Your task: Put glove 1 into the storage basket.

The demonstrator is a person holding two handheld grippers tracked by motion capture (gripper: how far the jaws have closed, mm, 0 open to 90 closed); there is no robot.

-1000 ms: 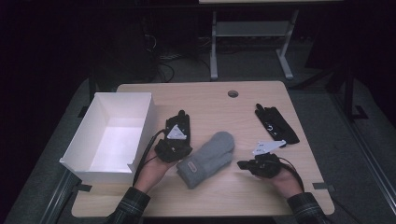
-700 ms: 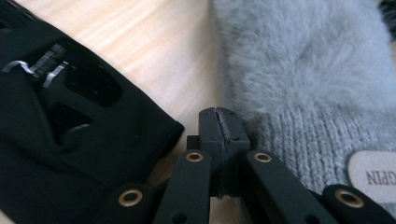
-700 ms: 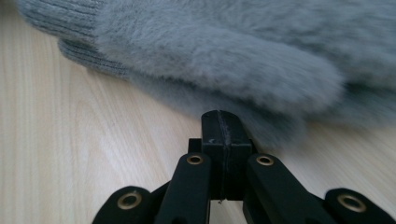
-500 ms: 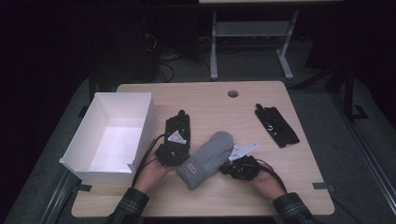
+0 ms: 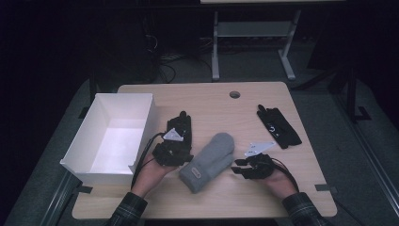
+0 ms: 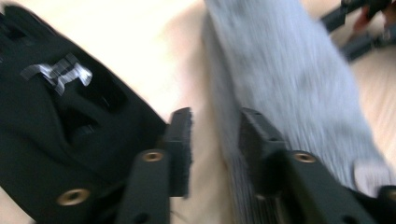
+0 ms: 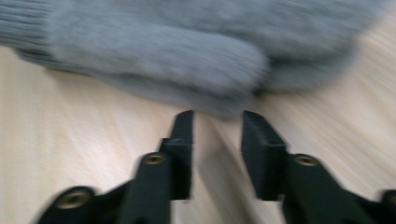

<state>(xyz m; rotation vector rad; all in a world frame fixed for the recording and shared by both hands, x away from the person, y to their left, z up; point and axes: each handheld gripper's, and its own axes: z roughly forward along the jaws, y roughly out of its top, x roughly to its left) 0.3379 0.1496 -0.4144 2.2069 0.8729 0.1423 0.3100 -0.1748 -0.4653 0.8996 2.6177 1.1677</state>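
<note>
Since half a second earlier, drew the right gripper (image 5: pixel 241 166) back rightward off the grey knitted mitten (image 5: pixel 208 161), leaving bare wood between. Kept the left gripper (image 5: pixel 181 151) beside the mitten's left edge, over the black glove (image 5: pixel 181 128) lying next to it. Showed both pairs of jaws apart, holding nothing.

Lay mid-table, long axis slanting from cuff near the person up to rounded tip at far right. In the right gripper view, faced the mitten's thumb (image 7: pixel 187 60) just ahead of the open jaws. Looked nearer on the left side, jaws straddling its edge (image 6: pixel 224 116). Left open light wooden table (image 5: pixel 211 101) beyond; white open cardboard box (image 5: pixel 141 129) at left, second black glove (image 5: pixel 278 126) well apart at right.
</note>
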